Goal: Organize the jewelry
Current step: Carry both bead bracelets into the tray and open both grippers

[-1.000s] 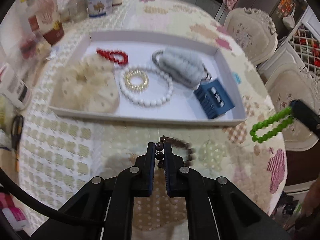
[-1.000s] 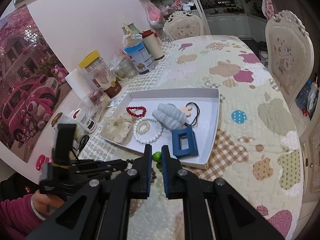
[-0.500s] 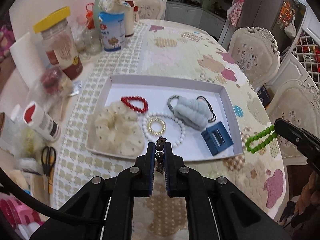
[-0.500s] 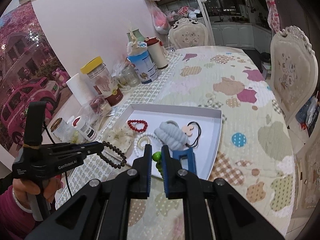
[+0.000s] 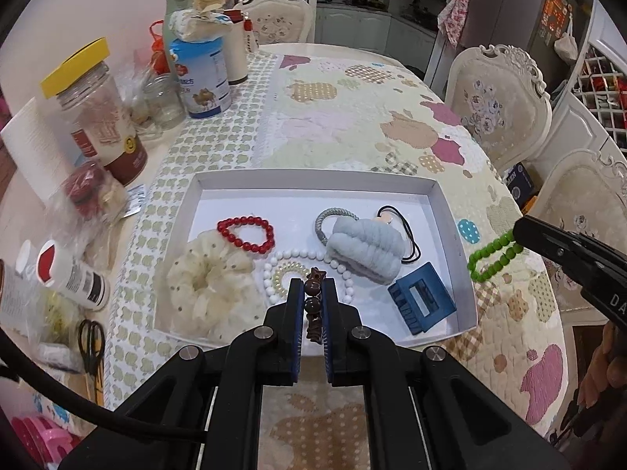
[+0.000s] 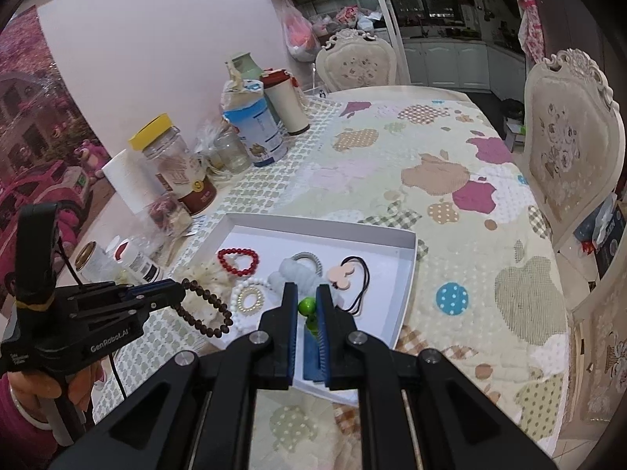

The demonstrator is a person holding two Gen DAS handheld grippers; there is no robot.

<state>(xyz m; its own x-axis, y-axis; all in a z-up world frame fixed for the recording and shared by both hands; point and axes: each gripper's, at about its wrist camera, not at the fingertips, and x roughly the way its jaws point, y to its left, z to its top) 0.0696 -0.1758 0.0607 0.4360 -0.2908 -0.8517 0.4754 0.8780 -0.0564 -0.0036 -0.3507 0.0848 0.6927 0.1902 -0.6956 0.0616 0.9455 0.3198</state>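
Note:
My left gripper [image 5: 312,293] is shut on a brown bead bracelet [image 5: 313,305], held above the near edge of the white tray [image 5: 313,180]; the bracelet hangs as a loop in the right wrist view [image 6: 205,309]. My right gripper [image 6: 305,305] is shut on a green bead bracelet [image 6: 307,307], which shows at the tray's right side in the left wrist view [image 5: 491,256]. The tray holds a red bead bracelet [image 5: 247,233], a white pearl bracelet [image 5: 305,274], a cream scrunchie [image 5: 207,286], a grey scrunchie [image 5: 364,250] and a blue hair clip [image 5: 421,297].
Jars, a blue tin [image 5: 202,74], a paper roll and small bottles crowd the table's left side. Scissors [image 5: 92,340] lie at the near left. Ornate chairs [image 5: 497,105] stand at the right. The patterned tablecloth [image 5: 352,117] stretches beyond the tray.
Both grippers have risen and pulled back from the table, each with its bracelet; the brown bracelet has been lifted off the cloth. The tray now looks smaller and farther.

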